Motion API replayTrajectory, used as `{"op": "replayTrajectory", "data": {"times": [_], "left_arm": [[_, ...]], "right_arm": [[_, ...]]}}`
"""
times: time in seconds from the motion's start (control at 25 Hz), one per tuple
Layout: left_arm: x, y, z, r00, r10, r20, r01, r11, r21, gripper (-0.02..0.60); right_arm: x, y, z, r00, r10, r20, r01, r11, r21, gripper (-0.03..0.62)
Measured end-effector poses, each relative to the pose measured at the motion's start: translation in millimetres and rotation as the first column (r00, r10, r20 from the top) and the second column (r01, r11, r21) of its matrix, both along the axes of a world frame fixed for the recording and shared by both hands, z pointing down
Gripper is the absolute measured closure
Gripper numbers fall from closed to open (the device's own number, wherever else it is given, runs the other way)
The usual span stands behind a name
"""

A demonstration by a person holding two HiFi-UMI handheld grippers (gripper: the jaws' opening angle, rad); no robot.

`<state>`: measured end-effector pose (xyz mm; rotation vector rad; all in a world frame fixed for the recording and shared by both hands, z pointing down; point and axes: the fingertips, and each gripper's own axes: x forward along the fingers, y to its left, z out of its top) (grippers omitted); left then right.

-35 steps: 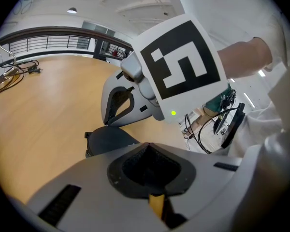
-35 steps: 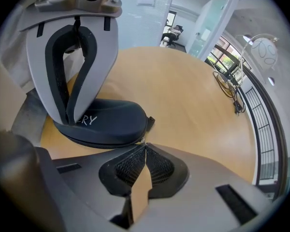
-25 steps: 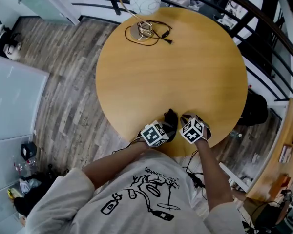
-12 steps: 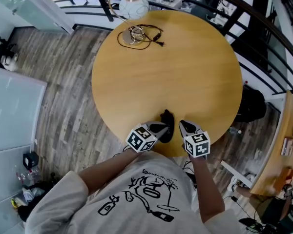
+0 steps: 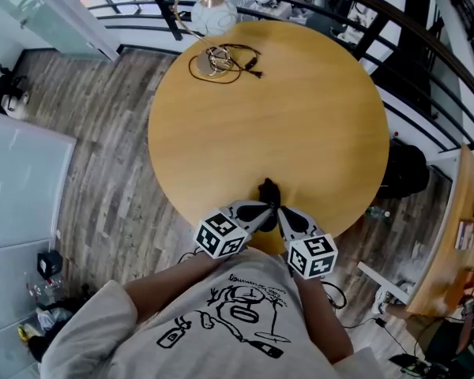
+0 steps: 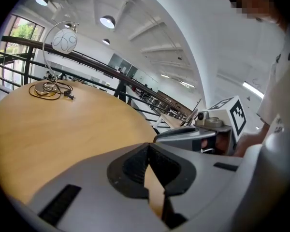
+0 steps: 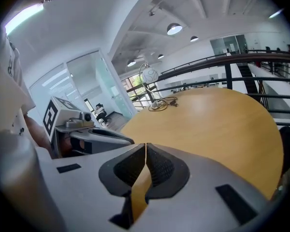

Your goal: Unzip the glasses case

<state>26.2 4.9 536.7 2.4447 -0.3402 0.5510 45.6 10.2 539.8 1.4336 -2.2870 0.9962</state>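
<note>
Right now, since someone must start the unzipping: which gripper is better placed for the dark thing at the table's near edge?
Probably left. The dark thing lies just ahead of the left gripper, shut and empty; the right gripper, likewise shut, sits off to its side.

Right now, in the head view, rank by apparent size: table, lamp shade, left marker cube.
1. table
2-3. lamp shade and left marker cube look about alike. The cube is nearer the camera, so I won't rank them.

One round table (image 5: 300,125). At the table's far edge: one globe lamp (image 5: 213,10), one coiled cable (image 5: 249,54). At its near edge: one dark item (image 5: 267,189), possibly the glasses case, and two grippers: left gripper (image 5: 265,209), right gripper (image 5: 284,215).
</note>
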Motion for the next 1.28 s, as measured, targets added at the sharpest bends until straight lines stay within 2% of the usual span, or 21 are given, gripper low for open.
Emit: {"op": "replayTrajectory", "data": {"times": [0.2,0.36,1.28], "left_arm": [[-1,6,-4,1.0,-0.002,-0.003,0.002,1.0,0.01,0.575],[-2,8,-3,1.0,-0.003,-0.003,0.003,1.0,0.012,0.575],[-5,9,-3,1.0,-0.01,0.008,0.01,1.0,0.009,0.575]], "right_arm": [[-14,8,-5,1.0,-0.009,0.02,0.008,1.0,0.013,0.569],[-20,13,-7,1.0,-0.027,-0.006,0.027,0.999,0.031,0.571],[-10,11,-6,1.0,0.016,-0.009,-0.016,0.999,0.032,0.571]]}}
